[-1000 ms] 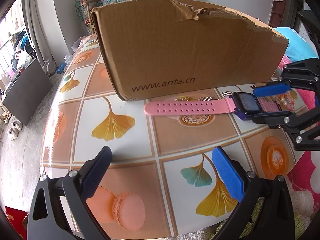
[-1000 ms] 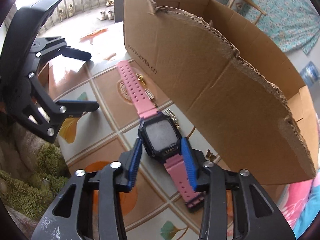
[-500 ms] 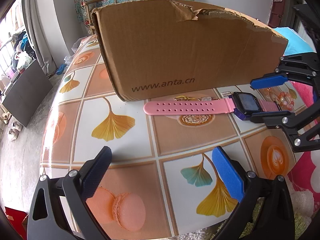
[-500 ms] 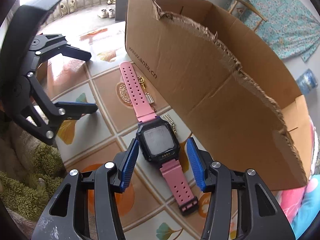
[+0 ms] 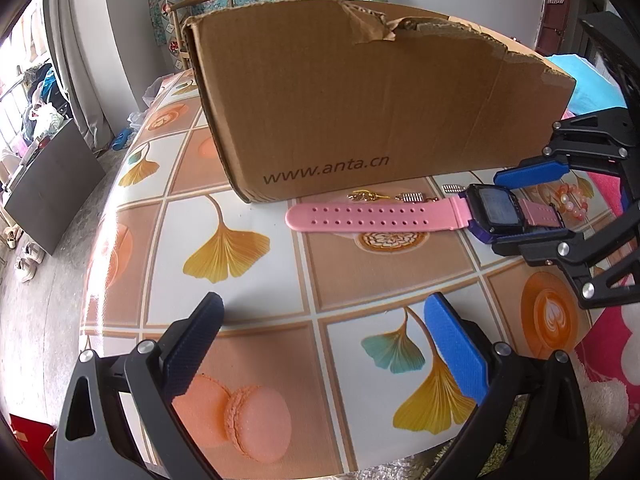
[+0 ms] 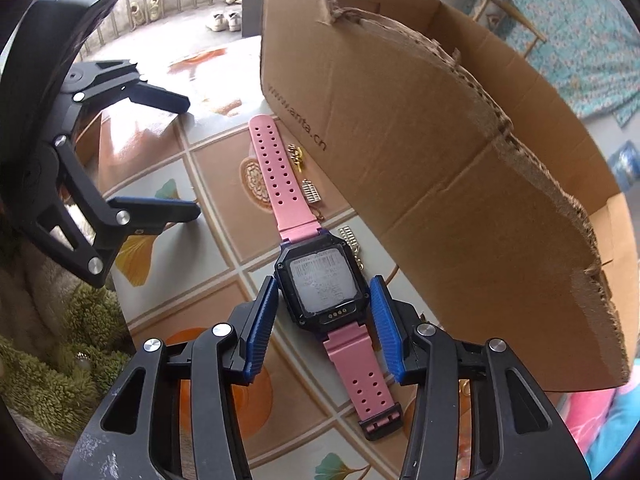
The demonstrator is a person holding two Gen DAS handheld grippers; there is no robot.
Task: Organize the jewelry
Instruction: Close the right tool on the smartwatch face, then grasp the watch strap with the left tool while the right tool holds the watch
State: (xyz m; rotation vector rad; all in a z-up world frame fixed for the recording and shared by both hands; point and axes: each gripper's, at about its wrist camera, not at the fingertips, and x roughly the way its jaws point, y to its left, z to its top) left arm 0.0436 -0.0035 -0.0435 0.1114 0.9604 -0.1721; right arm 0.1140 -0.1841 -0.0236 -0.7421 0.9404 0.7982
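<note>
Tongs on the right (image 6: 324,320) had spread off the pink watch (image 6: 322,286) and were closing again, unclamped, watch flat on the worktop (image 5: 240,160) beside the cardboard box (image 6: 420,140); left tongs (image 5: 324,352) gaped empty.

Bright, sharp daylight from the left; fisheye bending, dark corners.

Patterned table (image 5: 240,216) with cardboard box (image 5: 360,104), pink watch (image 6: 320,288), trinkets (image 6: 311,192).
</note>
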